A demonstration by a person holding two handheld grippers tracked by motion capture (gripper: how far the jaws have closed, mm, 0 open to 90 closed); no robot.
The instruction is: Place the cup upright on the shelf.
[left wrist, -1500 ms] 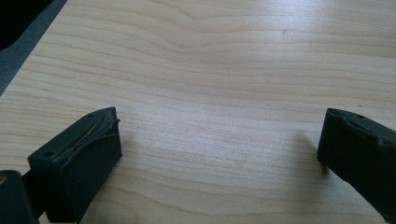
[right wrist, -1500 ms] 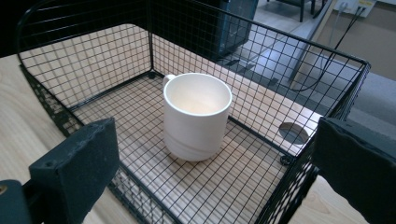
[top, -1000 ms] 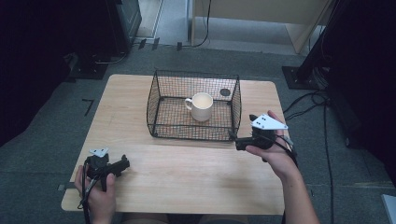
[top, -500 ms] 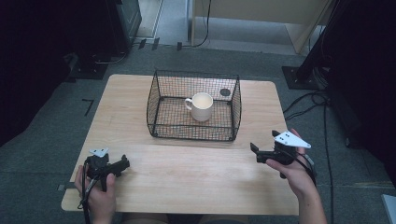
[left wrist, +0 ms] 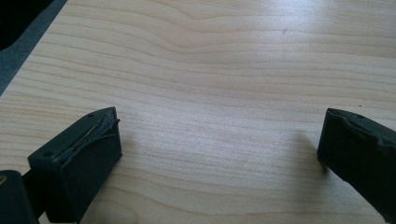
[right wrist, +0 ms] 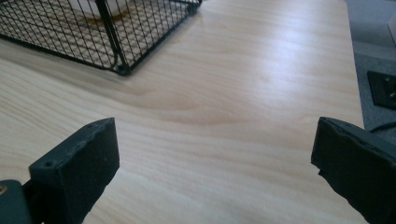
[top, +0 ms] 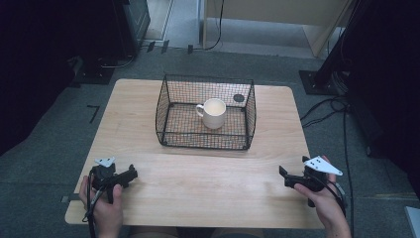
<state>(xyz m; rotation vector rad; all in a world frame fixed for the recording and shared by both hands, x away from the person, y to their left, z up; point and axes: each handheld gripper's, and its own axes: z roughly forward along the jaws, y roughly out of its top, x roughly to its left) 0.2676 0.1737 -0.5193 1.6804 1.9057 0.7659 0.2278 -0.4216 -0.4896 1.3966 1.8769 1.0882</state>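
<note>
A black wire basket (top: 171, 130) stands at the middle of the wooden table (top: 208, 198), and a white mug (top: 214, 113) sits upright inside it. My left gripper (top: 130, 174) rests near the front left edge, held in a hand. In the left gripper view its jaws (left wrist: 219, 126) are wide apart over bare wood, open and empty. My right gripper (top: 284, 177) is near the front right edge, pointing left. In the right gripper view it (right wrist: 214, 133) is open with nothing between the jaws; the basket's corner (right wrist: 70, 32) and the mug's base (right wrist: 100, 7) lie ahead to the left.
A small dark round thing (top: 239, 98) shows at the basket's far right corner. Cables (top: 341, 124) trail on the grey floor right of the table. Dark stands and furniture surround the table at the back and sides.
My right gripper has drawn back from beside the basket's front right corner to the front right edge of the table. The left gripper has stayed put.
</note>
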